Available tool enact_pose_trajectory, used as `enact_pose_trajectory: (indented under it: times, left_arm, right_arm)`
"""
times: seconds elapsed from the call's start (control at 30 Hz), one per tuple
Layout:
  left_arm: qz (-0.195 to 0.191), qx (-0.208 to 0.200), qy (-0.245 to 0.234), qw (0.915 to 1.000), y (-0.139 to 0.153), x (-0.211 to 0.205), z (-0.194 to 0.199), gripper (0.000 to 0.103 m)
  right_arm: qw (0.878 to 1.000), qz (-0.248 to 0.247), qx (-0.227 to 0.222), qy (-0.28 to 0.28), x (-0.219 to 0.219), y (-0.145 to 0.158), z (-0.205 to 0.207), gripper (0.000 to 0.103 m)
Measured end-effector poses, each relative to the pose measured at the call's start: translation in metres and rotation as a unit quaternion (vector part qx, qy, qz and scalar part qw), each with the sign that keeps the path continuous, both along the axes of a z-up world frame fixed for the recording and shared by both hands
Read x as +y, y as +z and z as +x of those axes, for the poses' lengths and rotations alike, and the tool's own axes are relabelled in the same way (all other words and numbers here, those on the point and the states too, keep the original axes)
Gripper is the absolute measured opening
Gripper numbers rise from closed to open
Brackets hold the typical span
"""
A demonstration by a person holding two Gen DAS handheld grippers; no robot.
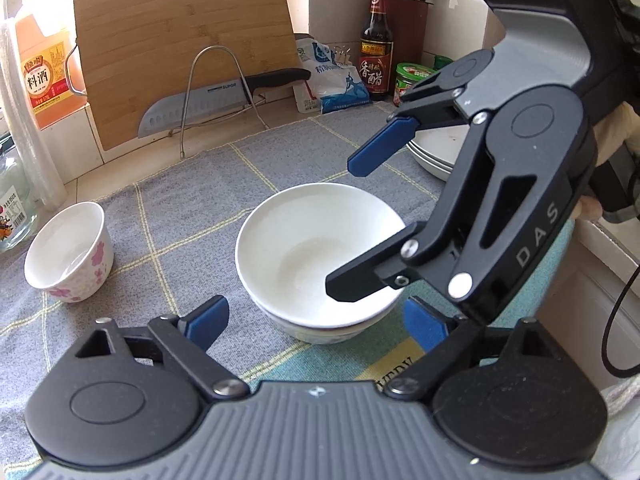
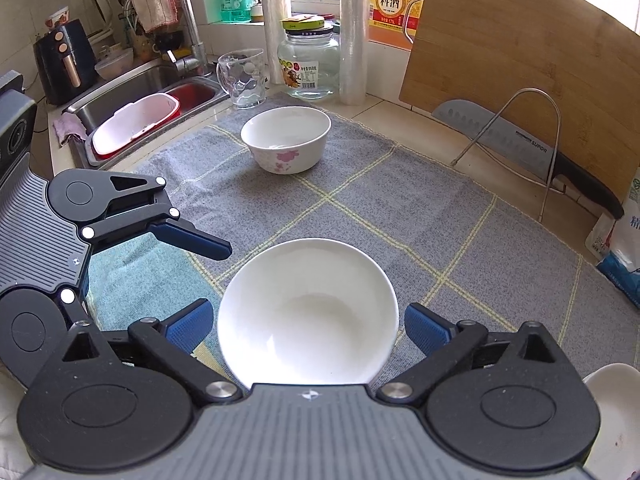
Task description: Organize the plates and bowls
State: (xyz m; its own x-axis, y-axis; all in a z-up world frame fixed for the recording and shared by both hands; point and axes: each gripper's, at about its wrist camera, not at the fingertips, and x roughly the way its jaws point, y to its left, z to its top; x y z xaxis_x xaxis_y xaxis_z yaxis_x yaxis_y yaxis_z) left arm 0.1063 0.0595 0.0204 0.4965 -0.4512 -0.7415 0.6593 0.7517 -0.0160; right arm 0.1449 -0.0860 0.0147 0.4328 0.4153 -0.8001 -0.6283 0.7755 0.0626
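The right hand-held gripper (image 2: 306, 326) is wide open, with a blue pad on each side of the stacked white bowls (image 2: 308, 316). The pads do not touch the rim, so it holds nothing. In the left wrist view one of its fingers (image 1: 360, 276) hangs just over the inside of the top bowl. The left hand-held gripper (image 1: 316, 320) is open too and holds nothing; it sits just in front of the same stack.

The top bowl looks nested neatly in the one under it, on the grey checked cloth (image 2: 400, 200) on the worktop. I think this stacking step is about done, so the best thing now is to lift both grippers straight up and away, slowly, so no finger bumps the rim and tips the stack.

One more bowl, the flowered bowl (image 2: 286, 142), stands well apart near the far edge of the cloth, close to the glass cup (image 2: 242, 80). It probably goes next. Grab it by the rim, with one pad inside and one outside, and keep it level.

The plates (image 1: 440, 152) sit stacked to the far right, behind the right gripper. A big knife (image 2: 520, 148) rests in a wire rack nearby, so stay clear of it
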Motion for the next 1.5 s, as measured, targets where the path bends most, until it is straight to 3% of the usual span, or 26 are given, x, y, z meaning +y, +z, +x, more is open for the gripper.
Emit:
enact_pose_trajectory:
  times: [0.37, 0.9, 1.5]
  left_arm:
    - [-0.007, -0.021, 0.060, 0.9980, 0.006, 0.045, 0.013, 0.094]
    - [0.016, -0.057, 0.165, 0.9846, -0.017, 0.124, 0.066, 0.094]
    - [0.011, -0.062, 0.146, 0.9873, -0.042, 0.140, 0.120, 0.094]
  right_arm:
    - [1.000, -0.004, -0.021, 0.018, 0.022, 0.014, 0.009, 0.103]
    - [0.999, -0.022, -0.032, 0.032, 0.093, 0.012, 0.066, 0.103]
    - [1.000, -0.026, -0.005, 0.008, 0.148, -0.011, 0.129, 0.103]
